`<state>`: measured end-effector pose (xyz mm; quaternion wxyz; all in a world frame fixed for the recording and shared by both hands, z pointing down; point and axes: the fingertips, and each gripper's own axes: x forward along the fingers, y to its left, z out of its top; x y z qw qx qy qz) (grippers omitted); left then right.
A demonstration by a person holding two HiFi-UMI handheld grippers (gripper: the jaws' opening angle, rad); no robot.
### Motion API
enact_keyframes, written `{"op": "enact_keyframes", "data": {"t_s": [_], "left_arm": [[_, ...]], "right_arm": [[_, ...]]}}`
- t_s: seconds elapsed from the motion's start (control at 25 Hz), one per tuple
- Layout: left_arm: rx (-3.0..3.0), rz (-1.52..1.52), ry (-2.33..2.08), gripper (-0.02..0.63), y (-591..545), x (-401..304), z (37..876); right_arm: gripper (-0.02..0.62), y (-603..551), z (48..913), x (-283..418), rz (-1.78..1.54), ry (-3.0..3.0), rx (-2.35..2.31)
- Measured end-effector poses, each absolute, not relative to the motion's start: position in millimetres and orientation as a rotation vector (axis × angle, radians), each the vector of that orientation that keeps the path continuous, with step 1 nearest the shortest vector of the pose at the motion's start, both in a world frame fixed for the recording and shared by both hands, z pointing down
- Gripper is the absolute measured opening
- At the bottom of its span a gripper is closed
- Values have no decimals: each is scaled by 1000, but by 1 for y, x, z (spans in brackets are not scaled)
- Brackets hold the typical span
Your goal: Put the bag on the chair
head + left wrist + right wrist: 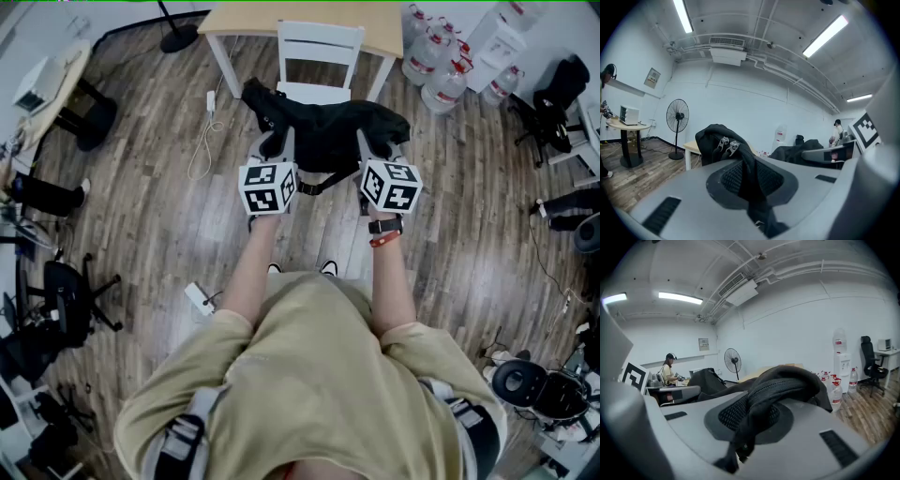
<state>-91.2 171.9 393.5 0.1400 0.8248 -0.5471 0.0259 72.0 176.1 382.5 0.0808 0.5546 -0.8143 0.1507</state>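
As left gripper (275,142) and right gripper (378,146) pinch the bag (328,127), it half-hides the chair (320,39).

Both arms were stretched straight out in front, roughly parallel, forearms bare. The left gripper (272,145) and right gripper (375,145) sat side by side at about the same height, tipped a touch downward, with their marker cubes facing up. Each one's jaws were pinched nearly together on a fold of the black bag (328,127), one toward either end. The right wrist (384,230) had a dark watch and a red band on it.
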Motion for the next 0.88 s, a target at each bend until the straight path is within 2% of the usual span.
{"op": "enact_keyframes", "data": {"t_s": [0.36, 0.88], "left_arm": [[2383, 69, -1592, 51, 184, -64, 394], [2355, 39, -1547, 51, 214, 24, 410]], "right_arm": [[49, 192, 385, 100, 467, -2448, 1661], [49, 226, 407, 194, 577, -2488, 1696]]}}
